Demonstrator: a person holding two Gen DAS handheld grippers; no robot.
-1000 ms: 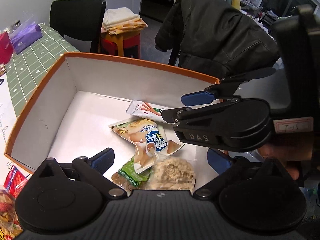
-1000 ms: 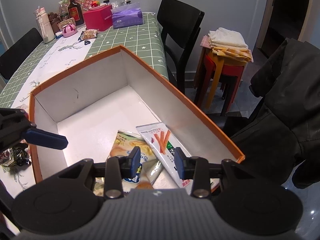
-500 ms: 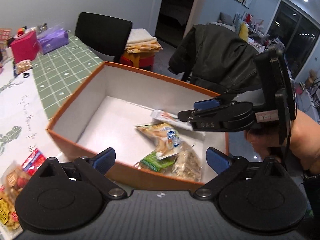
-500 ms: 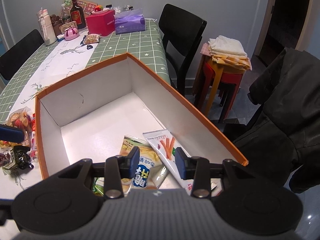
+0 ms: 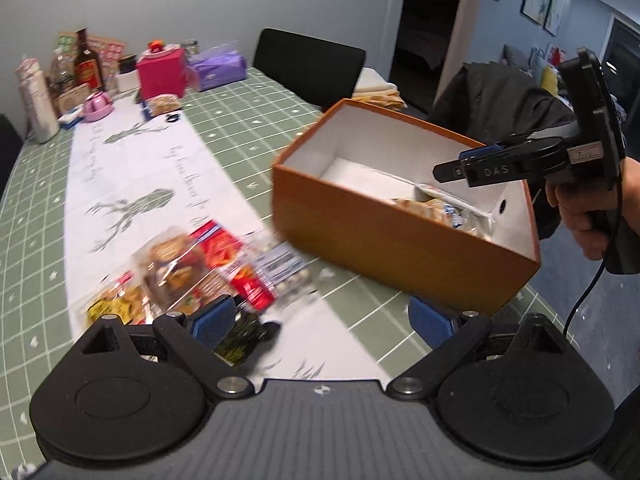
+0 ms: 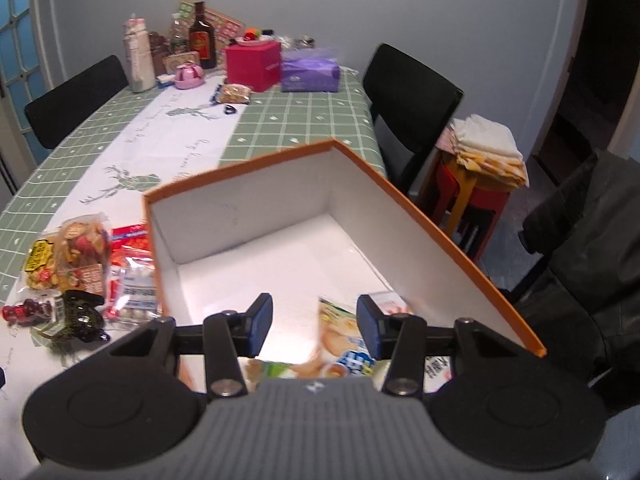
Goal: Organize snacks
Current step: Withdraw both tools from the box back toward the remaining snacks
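An orange box [image 5: 400,240] with a white inside stands on the green checked tablecloth and holds several snack packets [image 5: 436,210]. Loose snack packets [image 5: 188,268] lie in a pile on the white runner left of the box. My left gripper [image 5: 320,322] is open and empty, hovering over the table between the pile and the box. My right gripper [image 6: 314,326] hangs above the near end of the box [image 6: 420,220], over the packets [image 6: 344,340]. Its jaws are opening and nothing is between them. The left wrist view shows it side-on [image 5: 472,166] in a hand [image 5: 588,216].
At the table's far end stand bottles [image 6: 202,36], a pink box [image 6: 252,62] and a purple tissue pack [image 6: 310,74]. Black chairs [image 6: 412,96] flank the table. A red stool with folded cloths [image 6: 484,144] and a dark jacket [image 6: 580,248] are on the right.
My left gripper has pulled back out of the box and swung left towards the loose snack pile. The right gripper has risen a little and its jaws have spread apart.
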